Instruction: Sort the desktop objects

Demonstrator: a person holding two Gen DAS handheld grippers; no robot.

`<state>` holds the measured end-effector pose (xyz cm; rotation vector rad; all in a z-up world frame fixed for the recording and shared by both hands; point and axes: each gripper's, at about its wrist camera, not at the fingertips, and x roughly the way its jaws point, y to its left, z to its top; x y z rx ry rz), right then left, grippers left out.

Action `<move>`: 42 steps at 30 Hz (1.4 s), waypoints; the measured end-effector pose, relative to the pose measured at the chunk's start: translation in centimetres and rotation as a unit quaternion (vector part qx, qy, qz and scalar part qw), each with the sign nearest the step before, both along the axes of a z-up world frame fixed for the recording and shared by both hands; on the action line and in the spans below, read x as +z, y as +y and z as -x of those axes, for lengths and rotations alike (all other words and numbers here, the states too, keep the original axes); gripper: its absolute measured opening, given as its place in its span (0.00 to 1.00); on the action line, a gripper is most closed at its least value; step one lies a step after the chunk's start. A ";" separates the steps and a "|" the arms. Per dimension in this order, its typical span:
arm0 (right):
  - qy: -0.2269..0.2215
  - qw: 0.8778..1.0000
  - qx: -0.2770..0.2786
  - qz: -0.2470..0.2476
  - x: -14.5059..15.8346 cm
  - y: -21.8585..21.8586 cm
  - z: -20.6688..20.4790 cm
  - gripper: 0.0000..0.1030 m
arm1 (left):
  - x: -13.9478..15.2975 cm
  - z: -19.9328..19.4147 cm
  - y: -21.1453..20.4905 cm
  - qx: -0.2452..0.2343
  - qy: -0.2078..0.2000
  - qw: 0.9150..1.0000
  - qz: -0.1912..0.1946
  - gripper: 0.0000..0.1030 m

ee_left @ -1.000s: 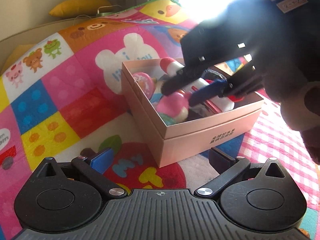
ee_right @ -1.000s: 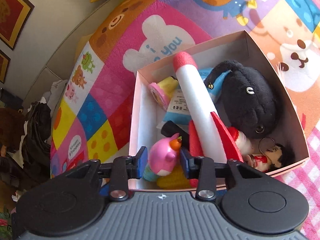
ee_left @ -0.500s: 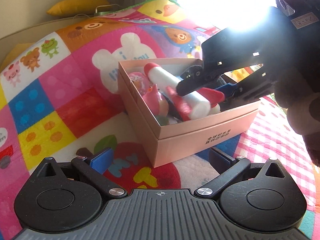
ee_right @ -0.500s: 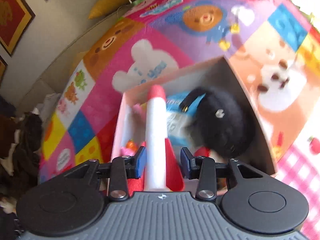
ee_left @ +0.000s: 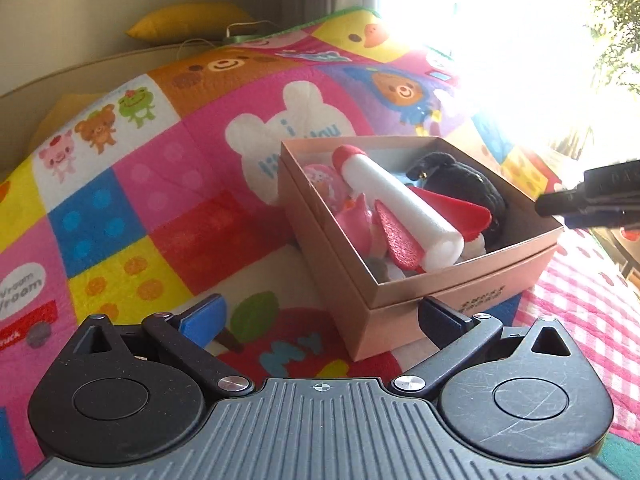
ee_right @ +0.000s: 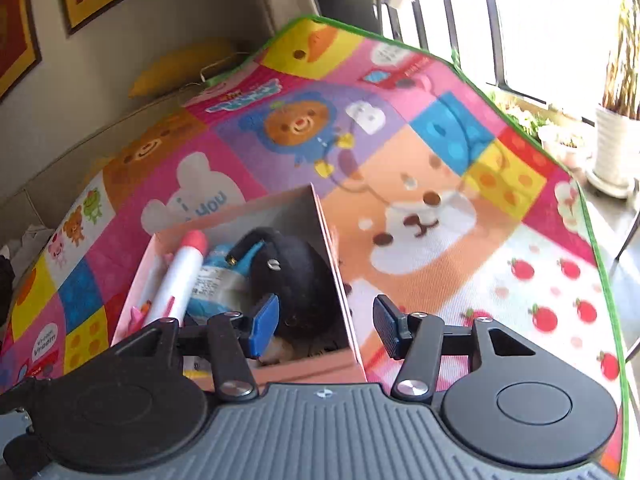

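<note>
A pink cardboard box [ee_left: 460,296] stands on the colourful play mat [ee_left: 120,200]. It holds a white foam rocket with red fins [ee_left: 400,208], a pink bird toy [ee_left: 356,220] and a black plush [ee_left: 460,180]. My left gripper [ee_left: 324,316] is open and empty, low in front of the box's near corner. My right gripper [ee_right: 324,324] is open and empty, above the box's right wall [ee_right: 332,264]; the rocket [ee_right: 180,280] and the black plush [ee_right: 296,276] lie below it. Its finger tip shows at the right edge of the left wrist view [ee_left: 592,200].
The mat [ee_right: 440,200] ends at a green border on the right. Potted plants [ee_right: 616,136] stand by a bright window beyond it. A yellow cushion [ee_left: 188,24] lies at the back by the wall.
My right gripper let go of the pink bird toy in the box, opened wider, and drew back up and to the right. My left gripper stayed open in place.
</note>
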<state>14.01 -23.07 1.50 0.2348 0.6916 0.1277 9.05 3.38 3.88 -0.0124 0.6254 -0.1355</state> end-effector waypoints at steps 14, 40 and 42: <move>0.023 0.999 0.030 -0.004 -5.3 2.1 8.8 1.00 | -1.8 5.6 -2.0 0.020 0.020 0.999 -0.021 1.00; -0.003 0.991 0.018 0.130 -7.8 4.5 7.8 1.00 | -3.1 4.8 -2.7 0.077 0.033 0.996 -0.032 1.00; -0.003 0.991 0.018 0.130 -7.8 4.4 7.8 1.00 | -3.1 4.9 -2.7 0.077 0.033 0.996 -0.033 1.00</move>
